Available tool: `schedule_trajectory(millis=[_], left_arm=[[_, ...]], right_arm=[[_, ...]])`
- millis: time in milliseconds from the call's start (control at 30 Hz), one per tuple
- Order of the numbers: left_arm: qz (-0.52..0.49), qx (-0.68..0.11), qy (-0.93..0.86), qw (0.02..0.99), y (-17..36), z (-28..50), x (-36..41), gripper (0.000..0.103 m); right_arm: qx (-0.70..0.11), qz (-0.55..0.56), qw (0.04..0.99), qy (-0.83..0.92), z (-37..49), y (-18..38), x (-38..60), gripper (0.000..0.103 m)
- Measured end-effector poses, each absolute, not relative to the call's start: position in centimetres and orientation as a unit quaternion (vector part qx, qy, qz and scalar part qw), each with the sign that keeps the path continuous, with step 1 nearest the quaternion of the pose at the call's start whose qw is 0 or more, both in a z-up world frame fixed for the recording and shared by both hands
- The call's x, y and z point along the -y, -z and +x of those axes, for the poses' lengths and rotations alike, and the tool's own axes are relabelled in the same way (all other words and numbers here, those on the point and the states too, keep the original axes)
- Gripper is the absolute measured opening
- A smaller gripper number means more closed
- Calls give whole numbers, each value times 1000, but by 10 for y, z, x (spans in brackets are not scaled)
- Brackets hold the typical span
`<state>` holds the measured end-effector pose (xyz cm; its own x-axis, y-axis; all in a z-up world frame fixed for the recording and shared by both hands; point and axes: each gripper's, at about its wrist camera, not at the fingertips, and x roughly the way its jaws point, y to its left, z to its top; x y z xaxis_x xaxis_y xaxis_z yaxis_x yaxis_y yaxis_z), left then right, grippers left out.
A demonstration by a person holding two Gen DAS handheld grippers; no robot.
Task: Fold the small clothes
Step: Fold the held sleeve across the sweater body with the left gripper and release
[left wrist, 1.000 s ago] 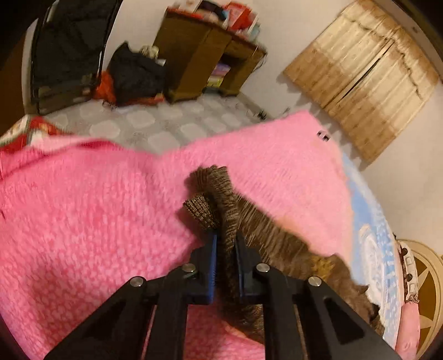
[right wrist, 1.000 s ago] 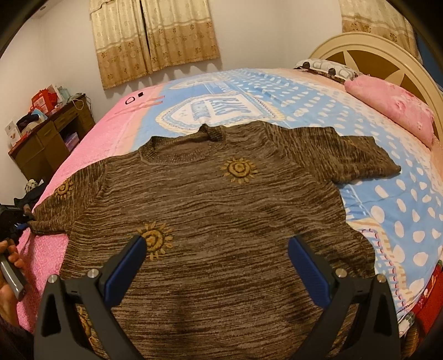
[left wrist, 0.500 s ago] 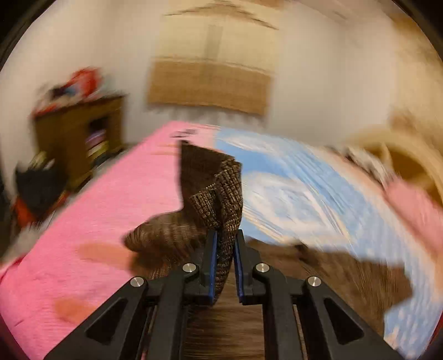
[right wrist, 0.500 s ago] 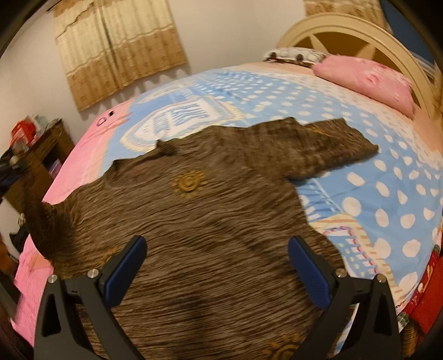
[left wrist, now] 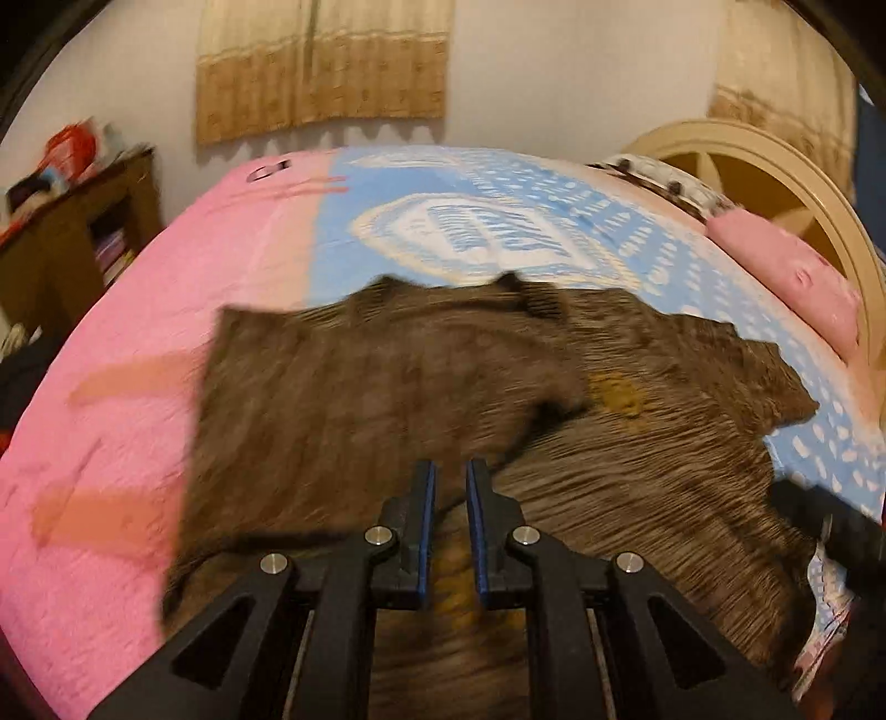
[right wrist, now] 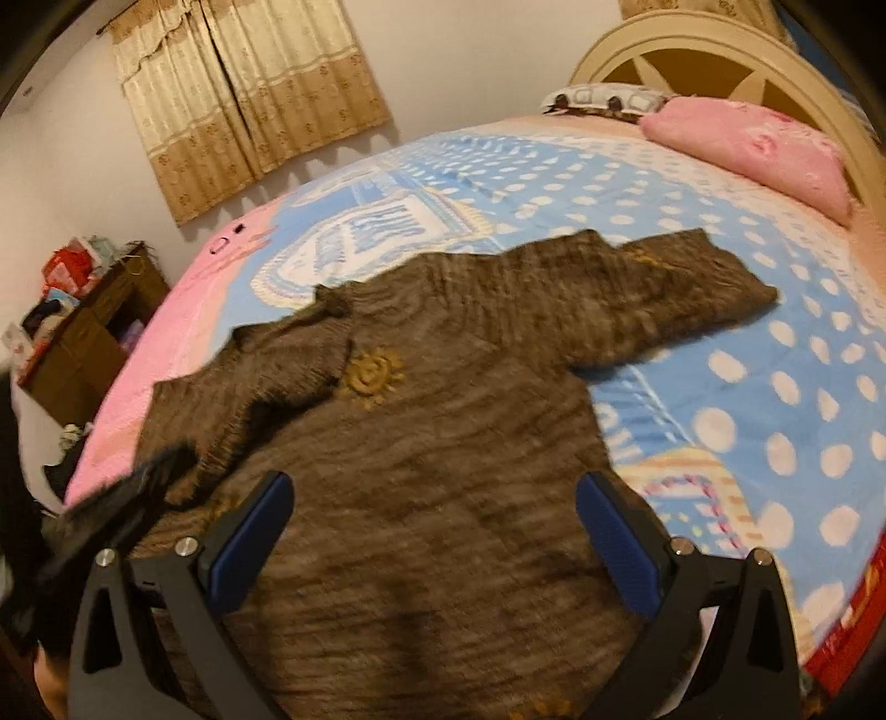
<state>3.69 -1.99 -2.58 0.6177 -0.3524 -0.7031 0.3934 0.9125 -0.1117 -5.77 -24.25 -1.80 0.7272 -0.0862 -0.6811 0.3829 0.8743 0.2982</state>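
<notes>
A small brown knit sweater (right wrist: pixel 432 443) with yellow sun motifs lies flat on the bed. Its left sleeve (left wrist: pixel 354 387) is folded over onto the chest; its right sleeve (right wrist: pixel 681 299) lies spread out to the right. My left gripper (left wrist: pixel 449 471) hovers over the folded sleeve with its jaws slightly apart and nothing between them; it also shows in the right wrist view (right wrist: pixel 133 487). My right gripper (right wrist: pixel 432 493) is wide open above the sweater's lower body, holding nothing.
The bed has a pink and blue dotted blanket (right wrist: pixel 747 376). A pink pillow (right wrist: pixel 747 149) and a cream headboard (right wrist: pixel 720 50) are at the far right. A wooden desk (right wrist: pixel 83 343) with clutter stands left of the bed. Curtains (right wrist: pixel 249 94) hang behind.
My left gripper carried the left sleeve up and across onto the sweater's chest, then let it go. The right gripper stayed open and shifted slightly.
</notes>
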Motion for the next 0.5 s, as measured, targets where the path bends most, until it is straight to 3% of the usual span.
schedule_trajectory(millis=[233, 367, 500], left_arm=[[-27, -416, 119, 901, 29, 79, -28, 12], [-22, -427, 111, 897, 27, 107, -28, 12], [-31, -443, 128, 887, 29, 141, -15, 12]], right_arm=[[-387, 187, 900, 73, 21, 21, 240, 103], [-427, 182, 884, 53, 59, 38, 236, 80], [-448, 202, 869, 54, 76, 54, 232, 80]])
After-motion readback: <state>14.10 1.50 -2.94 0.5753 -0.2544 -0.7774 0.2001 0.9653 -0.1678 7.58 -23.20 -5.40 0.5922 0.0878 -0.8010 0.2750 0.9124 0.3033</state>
